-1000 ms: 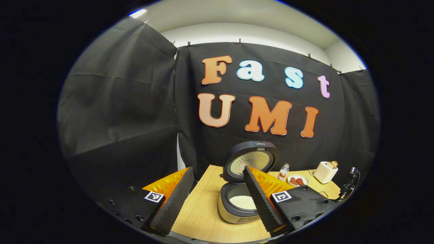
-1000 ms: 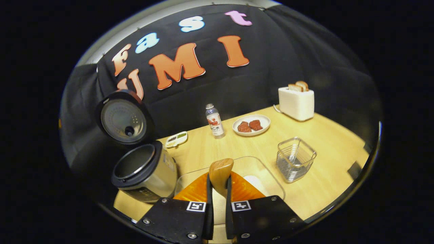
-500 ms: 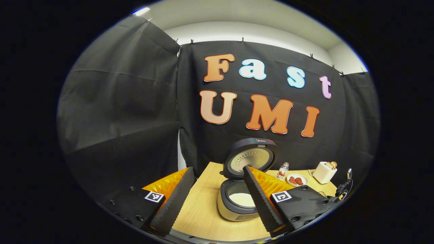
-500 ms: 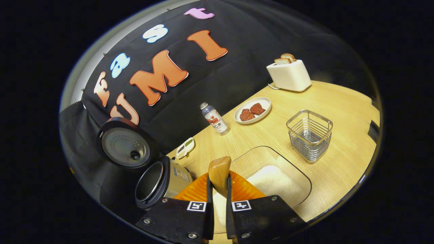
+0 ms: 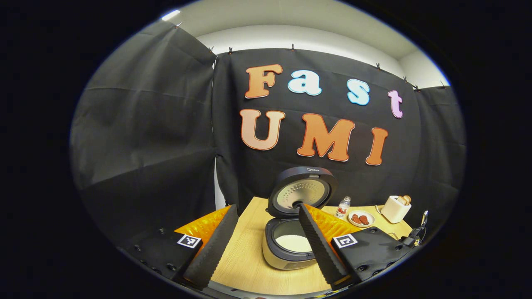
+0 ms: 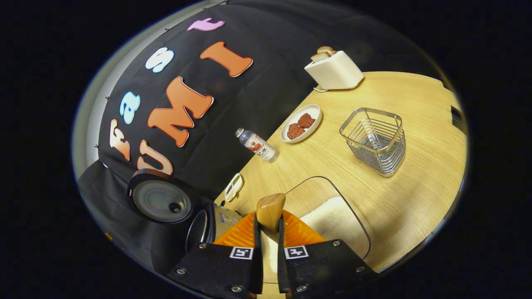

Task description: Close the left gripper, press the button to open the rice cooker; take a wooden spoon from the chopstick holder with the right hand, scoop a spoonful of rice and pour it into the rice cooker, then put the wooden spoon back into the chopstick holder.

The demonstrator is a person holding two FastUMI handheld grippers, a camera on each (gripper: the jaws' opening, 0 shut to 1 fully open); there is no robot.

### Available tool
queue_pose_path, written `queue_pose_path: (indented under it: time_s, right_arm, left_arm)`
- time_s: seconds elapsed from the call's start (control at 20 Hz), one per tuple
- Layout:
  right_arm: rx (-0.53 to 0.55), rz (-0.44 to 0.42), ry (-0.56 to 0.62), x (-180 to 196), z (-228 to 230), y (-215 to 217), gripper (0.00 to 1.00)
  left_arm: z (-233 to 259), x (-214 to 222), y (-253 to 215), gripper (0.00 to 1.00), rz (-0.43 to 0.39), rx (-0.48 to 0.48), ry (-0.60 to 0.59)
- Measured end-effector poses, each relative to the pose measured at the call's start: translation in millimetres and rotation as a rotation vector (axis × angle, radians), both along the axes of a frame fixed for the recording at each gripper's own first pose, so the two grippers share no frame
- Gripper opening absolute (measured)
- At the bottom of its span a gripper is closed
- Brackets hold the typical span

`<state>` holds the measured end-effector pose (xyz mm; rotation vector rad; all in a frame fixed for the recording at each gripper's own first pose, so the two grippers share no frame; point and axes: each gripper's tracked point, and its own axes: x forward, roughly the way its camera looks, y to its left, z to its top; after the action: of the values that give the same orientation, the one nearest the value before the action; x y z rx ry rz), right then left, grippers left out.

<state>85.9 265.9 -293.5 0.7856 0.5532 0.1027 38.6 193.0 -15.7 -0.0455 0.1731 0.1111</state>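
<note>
From the left gripper view, the left gripper (image 5: 266, 245) hangs back with its fingers spread wide and nothing between them. Straight ahead sits the rice cooker (image 5: 289, 249) on the wooden table (image 5: 249, 265), its lid (image 5: 302, 192) standing up and a pale layer of rice (image 5: 293, 243) lying in the pot. So the button job looks done. Off to the right and well back stand a small bottle (image 5: 343, 207), a plate (image 5: 361, 219) and a toaster (image 5: 395, 208).

Over to the right gripper view, strongly tilted. The right gripper (image 6: 268, 257) is clamped narrow on the wooden spoon (image 6: 270, 211), both fingers pressing its sides, one end poking up past the fingertips, the long axis running along the fingers. Which end of the spoon that is cannot be told here. Just beyond the fingers lies a clear tray of rice (image 6: 332, 220), touching nothing else. The chopstick holder (image 6: 374, 139), a wire basket, stands apart from the tray, up and to the right, open mouth upward. The cooker shows at lower left, hard beside the gripper. Near the back wall lies a small flat white device (image 6: 233, 187).

Here is the hinge of the play: rice already sits in the pot, so the likely job left is the return. The holder lies forward and right of the claw, so the spoon would have to swing that way and stand upright to drop in.
</note>
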Motion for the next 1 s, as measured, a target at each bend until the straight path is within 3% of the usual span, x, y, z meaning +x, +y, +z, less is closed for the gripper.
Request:
queue_pose_path:
  time_s: [0.15,0.4,0.5,1.0]
  right_arm:
    - [0.002,0.023,-0.008,1.2,3.4,10.1,0.13]
    - [0.197,0.000,0.031,3.3,2.2,10.9,0.13]
    - [0.227,-0.010,0.041,3.7,1.1,7.3,0.13]
    - [0.393,-0.137,0.026,16.9,38.5,-40.9,0.13]
  left_arm:
    - [-0.5,-0.4,-3.4,0.98,-0.007,-0.010,0.001]
    - [-1.7,-1.0,-3.7,0.98,-0.011,-0.007,0.001]
    - [-0.5,-0.4,-3.4,0.98,-0.010,-0.009,0.001]
    - [6.5,2.2,-6.2,0.98,-0.024,-0.015,-0.023]
